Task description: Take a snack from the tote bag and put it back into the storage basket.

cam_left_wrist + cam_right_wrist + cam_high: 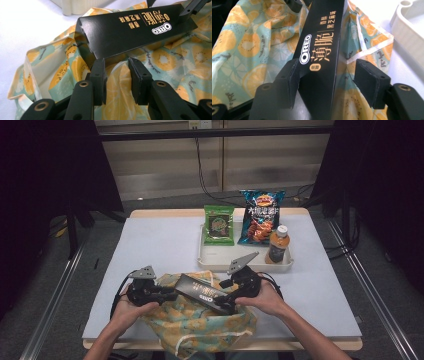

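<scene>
While the left tool (167, 295) is pinching the fruit-print bag (200, 322) open, the right tool (227, 301), spread wide, is steering the Oreo box (202, 292) inside.

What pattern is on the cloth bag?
Orange and kiwi slices on pale teal cloth bag, clearest in left gripper view.

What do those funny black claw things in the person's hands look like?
Each hand holds a black gripper: the left gripper and the right gripper. Each has two chunky black jaws with flat rectangular pads and round brass-coloured rivets. A grey three-cornered plate sits on top of each, and a black cable trails behind. The forearms are bare, with no sleeves showing.
</scene>
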`<state>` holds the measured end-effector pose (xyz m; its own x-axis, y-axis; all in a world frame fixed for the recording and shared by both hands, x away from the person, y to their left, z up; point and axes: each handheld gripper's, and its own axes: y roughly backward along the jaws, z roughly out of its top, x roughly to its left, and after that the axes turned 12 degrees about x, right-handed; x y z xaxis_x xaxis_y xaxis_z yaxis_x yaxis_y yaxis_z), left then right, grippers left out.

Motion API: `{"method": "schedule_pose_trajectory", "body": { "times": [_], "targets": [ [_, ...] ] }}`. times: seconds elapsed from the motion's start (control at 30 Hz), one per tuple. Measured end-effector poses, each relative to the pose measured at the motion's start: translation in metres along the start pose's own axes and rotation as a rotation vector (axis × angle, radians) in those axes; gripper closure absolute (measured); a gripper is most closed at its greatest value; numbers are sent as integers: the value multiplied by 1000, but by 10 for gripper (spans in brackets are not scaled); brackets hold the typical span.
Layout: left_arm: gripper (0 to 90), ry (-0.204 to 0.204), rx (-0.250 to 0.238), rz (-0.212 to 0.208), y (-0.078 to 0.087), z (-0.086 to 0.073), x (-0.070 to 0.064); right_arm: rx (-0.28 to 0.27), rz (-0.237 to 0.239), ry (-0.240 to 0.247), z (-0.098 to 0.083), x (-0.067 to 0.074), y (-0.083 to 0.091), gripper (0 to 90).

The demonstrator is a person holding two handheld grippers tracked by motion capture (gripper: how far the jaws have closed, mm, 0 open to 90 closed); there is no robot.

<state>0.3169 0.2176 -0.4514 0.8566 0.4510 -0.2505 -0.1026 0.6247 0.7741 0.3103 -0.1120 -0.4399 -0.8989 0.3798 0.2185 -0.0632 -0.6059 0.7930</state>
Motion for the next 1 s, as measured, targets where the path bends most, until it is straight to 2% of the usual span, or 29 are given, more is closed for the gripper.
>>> {"method": "schedule_pose_trajectory", "body": {
  "times": [0.13, 0.23, 0.4, 0.5, 0.7, 0.77, 0.83, 0.93, 1.0],
  "targets": [
    [631, 3, 39, -10, -7, -1, 0, 23, 21, 8, 6, 0, -8, 357],
    [627, 0, 45, -15, -10, -1, -1, 36, 61, -10, 8, -1, -13, 346],
    [602, -1, 53, -23, -11, -1, 1, 60, 85, -23, 13, -3, -18, 328],
    [589, 3, 51, -21, -12, -1, 0, 84, 75, -22, 18, 0, -22, 286],
    [569, 6, 50, -22, -11, -2, 1, 107, 89, -21, 24, -3, -27, 253],
    [565, 7, 43, -23, -8, -2, 2, 104, 55, 9, 25, 3, -25, 291],
    [569, 7, 24, -23, -4, -3, 3, 84, 41, 28, 25, 6, -20, 356],
    [586, 18, -22, -11, 4, -4, 5, 71, 42, 14, 23, 4, -14, 446],
    [596, 37, -74, -19, 10, -2, 6, 64, 52, 9, 22, 2, -11, 495]
  ]
}}
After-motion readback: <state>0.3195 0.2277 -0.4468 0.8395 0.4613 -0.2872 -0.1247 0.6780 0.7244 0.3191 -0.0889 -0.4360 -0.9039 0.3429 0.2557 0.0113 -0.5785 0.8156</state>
